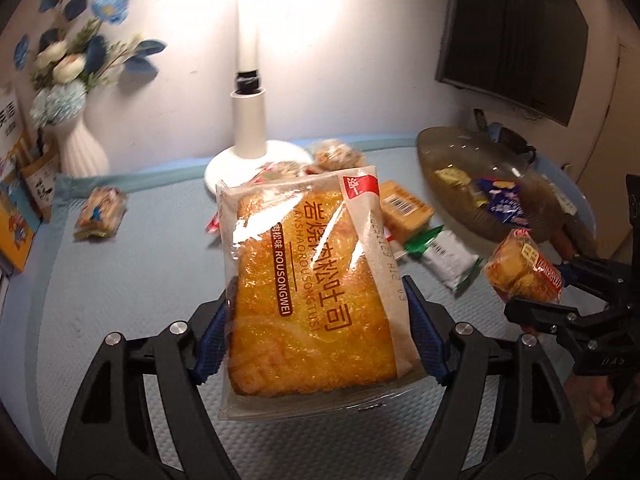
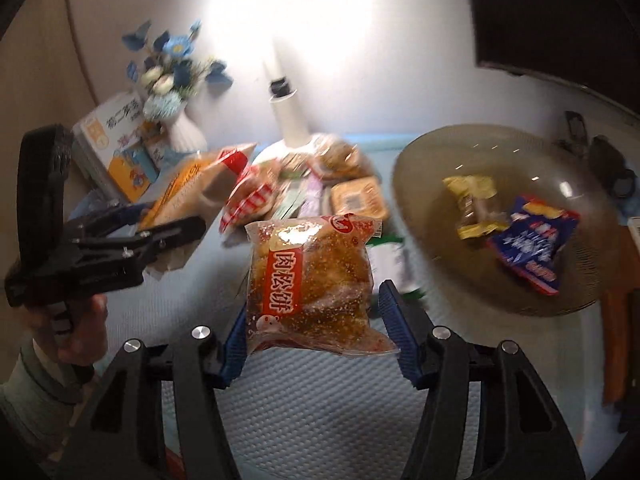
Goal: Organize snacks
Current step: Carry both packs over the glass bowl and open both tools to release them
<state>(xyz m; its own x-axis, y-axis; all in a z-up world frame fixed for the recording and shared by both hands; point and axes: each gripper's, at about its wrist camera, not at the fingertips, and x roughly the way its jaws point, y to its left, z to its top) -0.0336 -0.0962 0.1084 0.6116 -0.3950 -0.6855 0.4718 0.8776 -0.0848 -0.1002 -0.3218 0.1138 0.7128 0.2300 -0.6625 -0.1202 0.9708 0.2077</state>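
Observation:
My left gripper (image 1: 316,312) is shut on a large clear packet of golden toast (image 1: 308,280), held above the blue mat. My right gripper (image 2: 312,312) is shut on a smaller packet of meat-floss cake (image 2: 308,272) with a red label. The left wrist view shows that cake packet (image 1: 520,268) at the right, with the right gripper (image 1: 536,300) clamped on it. In the right wrist view the left gripper (image 2: 168,224) holds the toast packet (image 2: 200,184) at the left. A brown glass plate (image 2: 424,200) holds a yellow snack (image 2: 472,200) and a blue packet (image 2: 532,244).
A pile of loose snacks (image 1: 404,204) lies by the white lamp base (image 1: 256,160). One small packet (image 1: 100,212) sits alone at the left. A white vase with blue flowers (image 1: 80,148) and books (image 2: 116,148) stand at the back left. A dark screen (image 1: 516,28) hangs on the wall.

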